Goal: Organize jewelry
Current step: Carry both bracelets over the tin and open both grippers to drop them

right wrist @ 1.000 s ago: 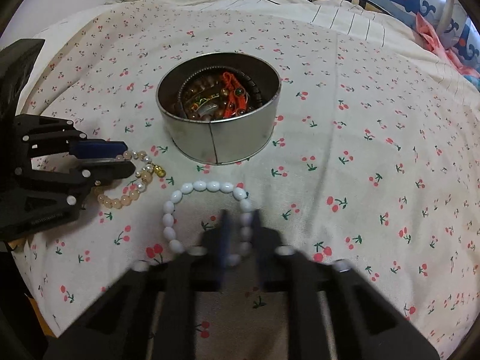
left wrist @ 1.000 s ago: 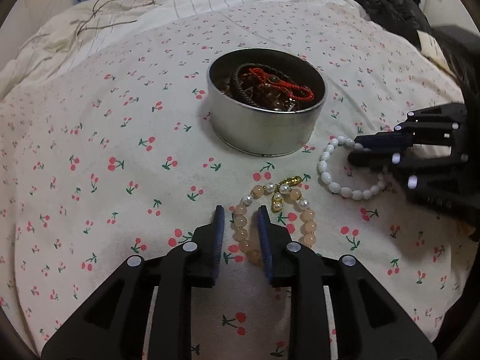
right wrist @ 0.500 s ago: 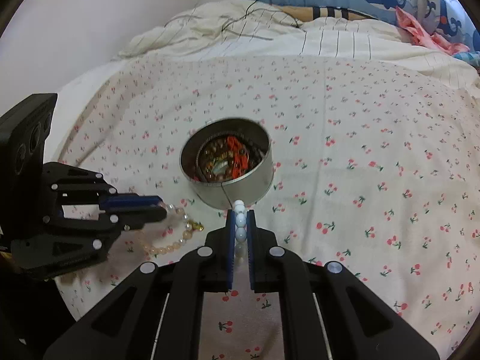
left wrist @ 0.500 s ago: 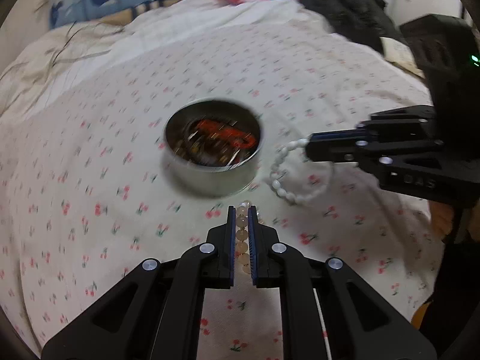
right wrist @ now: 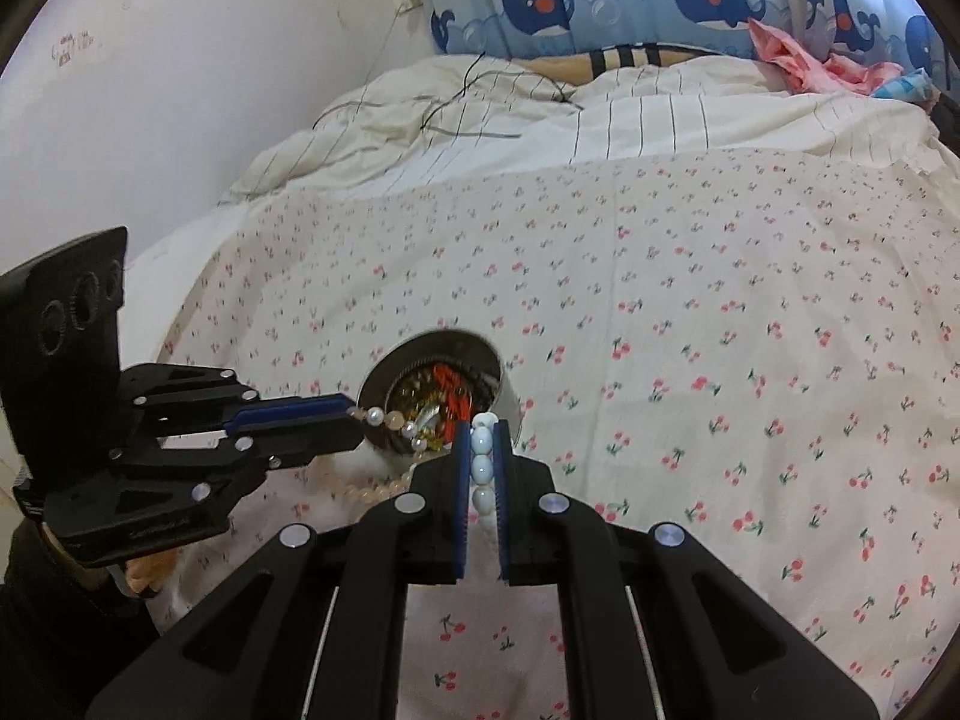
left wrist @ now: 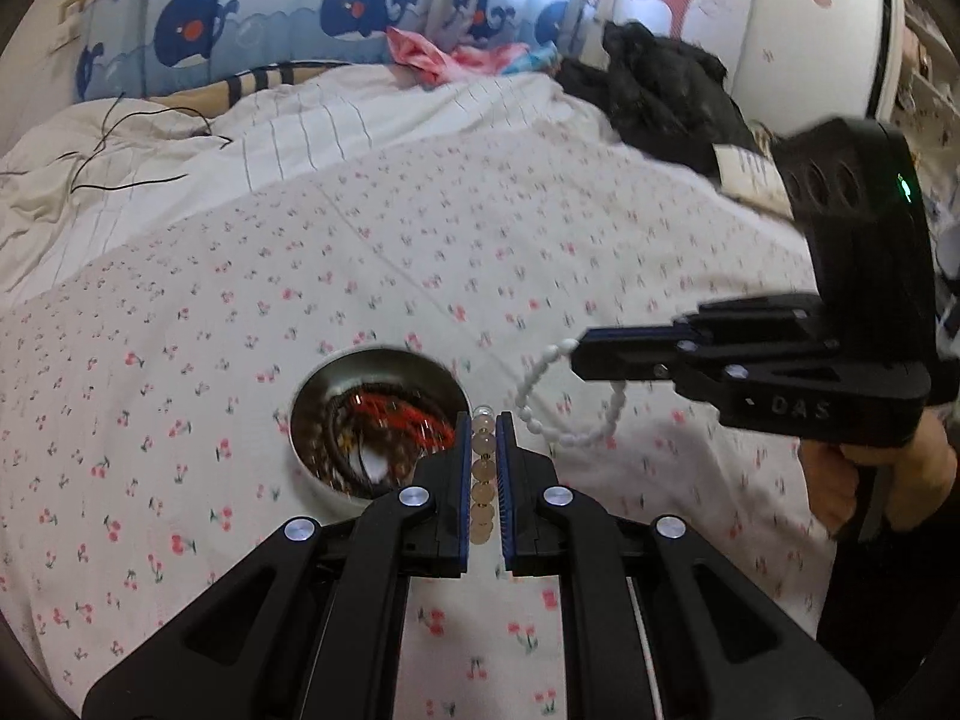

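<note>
So on my left wrist feed, the left hand-held gripper (left wrist: 483, 456) is clamped on a peach bead bracelet (left wrist: 482, 474); the beads sit in a neat row between the two blue pads at bottom center of the frame. The right hand-held gripper (left wrist: 579, 351) comes in from the right edge, pinching a white bead bracelet (left wrist: 564, 420) that dangles in a loop, off the bed.

The round metal tin (left wrist: 336, 489) sits on the cherry-print bedsheet (left wrist: 420, 252) just left of center, lower half of the frame, stuffed with red and dark cords.

On the right wrist feed I see the same white beads (right wrist: 482, 468) gripped dead center, with the tin (right wrist: 507, 402) right behind the fingertips. The left one (right wrist: 354, 414) pokes in from the left edge, peach strand (right wrist: 384, 483) hanging in front of the tin.
</note>
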The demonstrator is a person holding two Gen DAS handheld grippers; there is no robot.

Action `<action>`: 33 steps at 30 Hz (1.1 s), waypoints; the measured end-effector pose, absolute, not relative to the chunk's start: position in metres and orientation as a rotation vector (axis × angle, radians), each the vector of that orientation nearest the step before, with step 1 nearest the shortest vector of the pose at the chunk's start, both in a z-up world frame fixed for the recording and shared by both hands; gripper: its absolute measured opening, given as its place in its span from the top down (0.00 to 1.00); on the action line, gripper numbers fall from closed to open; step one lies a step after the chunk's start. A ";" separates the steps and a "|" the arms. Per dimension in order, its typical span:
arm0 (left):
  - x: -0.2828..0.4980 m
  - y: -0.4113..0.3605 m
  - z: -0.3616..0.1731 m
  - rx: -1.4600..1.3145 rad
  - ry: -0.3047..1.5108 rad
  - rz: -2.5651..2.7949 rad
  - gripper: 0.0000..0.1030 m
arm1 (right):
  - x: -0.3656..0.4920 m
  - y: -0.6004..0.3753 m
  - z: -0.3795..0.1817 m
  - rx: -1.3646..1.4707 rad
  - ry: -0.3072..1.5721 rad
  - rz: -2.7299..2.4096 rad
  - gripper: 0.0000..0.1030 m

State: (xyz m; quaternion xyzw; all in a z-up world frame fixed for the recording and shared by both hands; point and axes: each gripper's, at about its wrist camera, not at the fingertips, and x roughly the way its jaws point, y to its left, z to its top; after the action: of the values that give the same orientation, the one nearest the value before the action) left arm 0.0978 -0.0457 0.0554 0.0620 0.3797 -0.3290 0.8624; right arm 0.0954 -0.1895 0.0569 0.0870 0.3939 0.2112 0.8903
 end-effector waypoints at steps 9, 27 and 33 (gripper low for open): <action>0.130 -0.047 0.046 0.070 0.799 -0.624 0.93 | 0.107 -0.190 0.062 0.233 0.792 0.454 0.92; 0.163 0.010 0.034 -0.024 0.856 -0.354 0.53 | 0.138 -0.141 0.061 0.280 0.784 0.561 0.92; 0.172 0.026 0.034 -0.086 0.862 -0.317 0.48 | 0.154 -0.135 0.046 0.333 0.840 0.602 0.92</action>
State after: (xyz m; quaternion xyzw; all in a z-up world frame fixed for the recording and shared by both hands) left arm 0.1719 0.0260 0.0337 -0.0417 0.4159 -0.1531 0.8954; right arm 0.1536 -0.1348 0.0460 0.1584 0.3998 0.2866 0.8561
